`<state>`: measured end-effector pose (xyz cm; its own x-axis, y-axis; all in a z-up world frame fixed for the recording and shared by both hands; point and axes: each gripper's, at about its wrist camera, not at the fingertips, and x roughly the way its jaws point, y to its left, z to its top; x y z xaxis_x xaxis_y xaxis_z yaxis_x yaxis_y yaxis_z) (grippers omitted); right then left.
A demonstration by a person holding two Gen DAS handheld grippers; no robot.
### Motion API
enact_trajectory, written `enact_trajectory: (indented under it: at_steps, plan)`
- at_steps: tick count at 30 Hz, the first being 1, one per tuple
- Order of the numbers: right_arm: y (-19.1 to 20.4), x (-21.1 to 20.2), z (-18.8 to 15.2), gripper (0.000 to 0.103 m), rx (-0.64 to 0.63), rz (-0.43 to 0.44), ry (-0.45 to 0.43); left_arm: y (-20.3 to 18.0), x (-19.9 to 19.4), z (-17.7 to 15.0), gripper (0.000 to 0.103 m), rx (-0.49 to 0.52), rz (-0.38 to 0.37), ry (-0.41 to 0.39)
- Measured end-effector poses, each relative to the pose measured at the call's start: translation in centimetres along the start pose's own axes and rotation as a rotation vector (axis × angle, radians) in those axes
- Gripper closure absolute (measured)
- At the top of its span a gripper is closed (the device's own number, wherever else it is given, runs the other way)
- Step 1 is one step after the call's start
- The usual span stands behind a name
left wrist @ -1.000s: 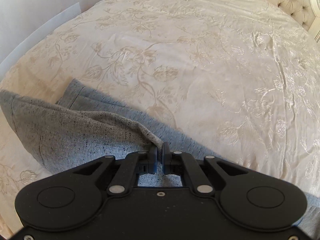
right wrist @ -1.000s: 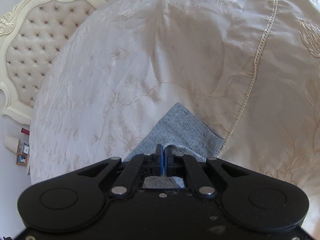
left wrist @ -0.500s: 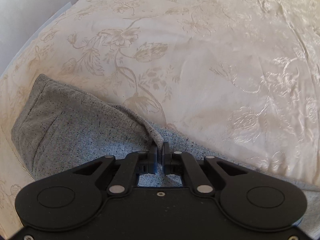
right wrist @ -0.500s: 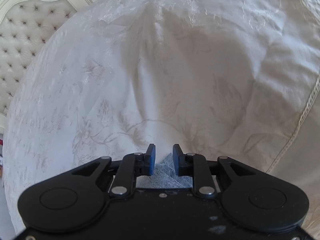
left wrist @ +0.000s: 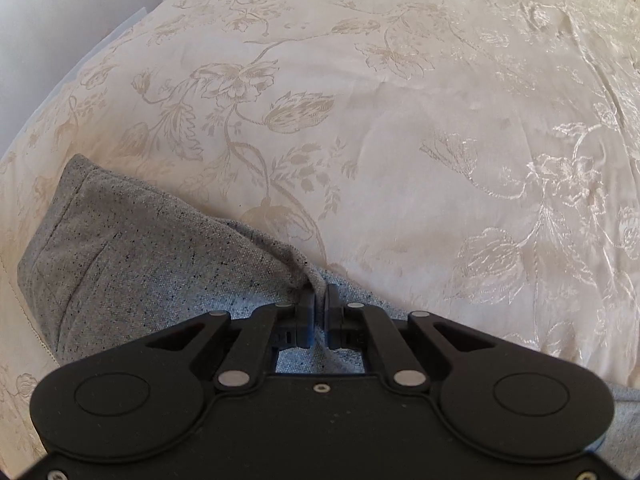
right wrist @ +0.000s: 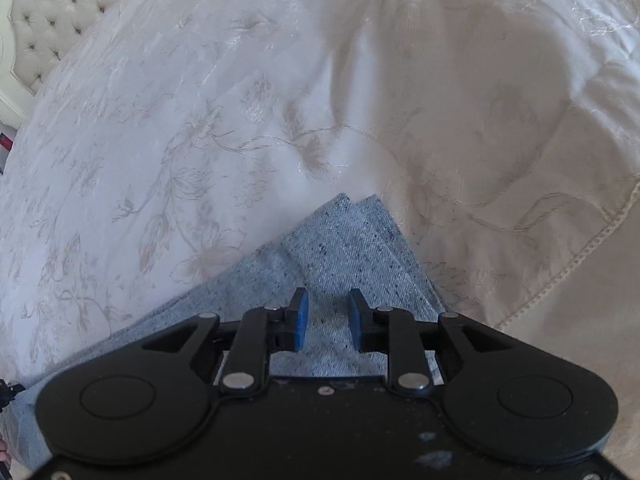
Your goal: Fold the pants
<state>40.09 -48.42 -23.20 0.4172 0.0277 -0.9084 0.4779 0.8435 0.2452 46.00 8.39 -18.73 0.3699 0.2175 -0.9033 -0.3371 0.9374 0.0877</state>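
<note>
Grey speckled pants (left wrist: 132,256) lie on the cream floral bedspread (left wrist: 400,128). In the left wrist view a pinched ridge of the fabric runs up between the fingers, and my left gripper (left wrist: 321,294) is shut on it. The folded waist end reaches out to the left. In the right wrist view a pointed, layered corner of the pants (right wrist: 344,240) lies flat on the bedspread (right wrist: 200,120). My right gripper (right wrist: 327,300) hovers over that corner with its jaws opening. The cloth lies below the fingers and the pads do not press on it.
A tufted cream headboard (right wrist: 52,12) stands at the upper left of the right wrist view. A corded seam (right wrist: 576,256) of the bedspread runs at the right. A pale wall (left wrist: 60,20) borders the bed in the left wrist view.
My right gripper has let go of the pants corner, which now lies flat beneath it. My left gripper sank toward the bed, still pinching the fabric, and the lifted fold has settled.
</note>
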Motion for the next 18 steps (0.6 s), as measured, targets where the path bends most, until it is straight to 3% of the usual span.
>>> enact_trajectory:
  at_steps: [4,7,12,15,18]
  plan:
    - [-0.8,2.7,1.7,0.078,0.020,-0.102,0.005,-0.4,0.6,0.5,0.098,-0.008,0.009,0.000]
    - [-0.9,2.6,2.2,0.078,-0.001,-0.157,-0.024,-0.5,0.9,0.4,0.098,-0.009,0.013,0.009]
    - [-0.5,-1.2,1.0,0.078,-0.016,-0.087,-0.076,-0.4,0.9,0.9,0.097,0.012,-0.007,0.028]
    - [0.8,-2.9,-0.3,0.078,-0.077,-0.049,-0.103,-0.3,1.8,2.0,0.096,0.019,-0.008,0.095]
    - [3.3,-3.5,-1.8,0.078,-0.118,0.042,-0.089,0.2,2.2,2.8,0.090,-0.021,-0.021,0.144]
